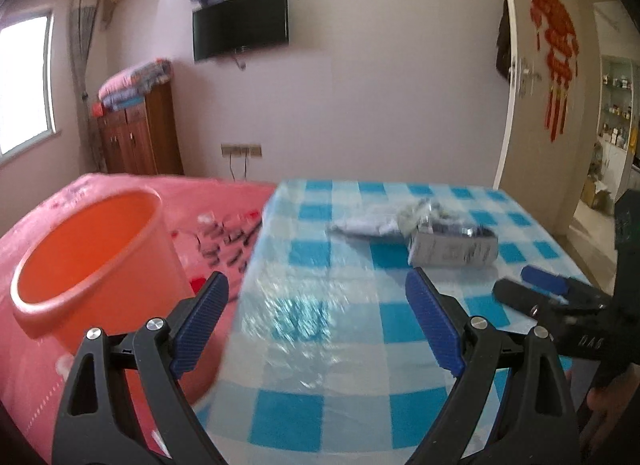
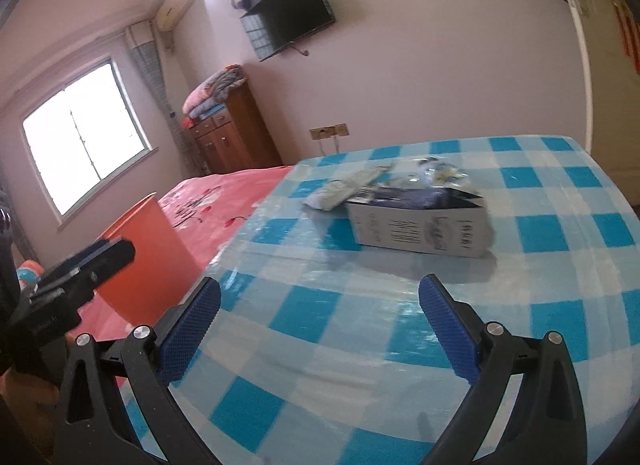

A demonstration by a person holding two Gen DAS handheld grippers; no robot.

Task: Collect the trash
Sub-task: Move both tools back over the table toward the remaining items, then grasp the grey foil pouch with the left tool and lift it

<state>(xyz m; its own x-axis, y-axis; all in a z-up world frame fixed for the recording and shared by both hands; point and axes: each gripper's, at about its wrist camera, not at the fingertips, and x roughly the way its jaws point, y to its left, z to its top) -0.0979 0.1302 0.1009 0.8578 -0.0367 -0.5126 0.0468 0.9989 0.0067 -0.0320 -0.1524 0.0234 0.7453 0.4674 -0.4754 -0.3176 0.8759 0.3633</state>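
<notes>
A grey-and-dark carton (image 1: 454, 247) (image 2: 420, 221) lies on the blue-checked table (image 1: 340, 325) (image 2: 360, 325), with a crumpled white wrapper (image 1: 368, 225) (image 2: 344, 189) and a clear plastic wrapper (image 2: 438, 171) behind it. An orange bucket (image 1: 96, 265) (image 2: 140, 249) stands left of the table on the pink bed. My left gripper (image 1: 318, 307) is open over the table's near part, empty, well short of the carton. My right gripper (image 2: 320, 303) is open and empty too, the carton just ahead of its right finger. Each gripper shows at the edge of the other's view.
The pink bedspread (image 1: 208, 201) (image 2: 208, 201) borders the table's left side, with small dark items (image 1: 228, 241) lying on it beside the bucket. A wooden cabinet (image 1: 136, 133) stands by the far wall. A doorway (image 1: 600, 169) opens at the right.
</notes>
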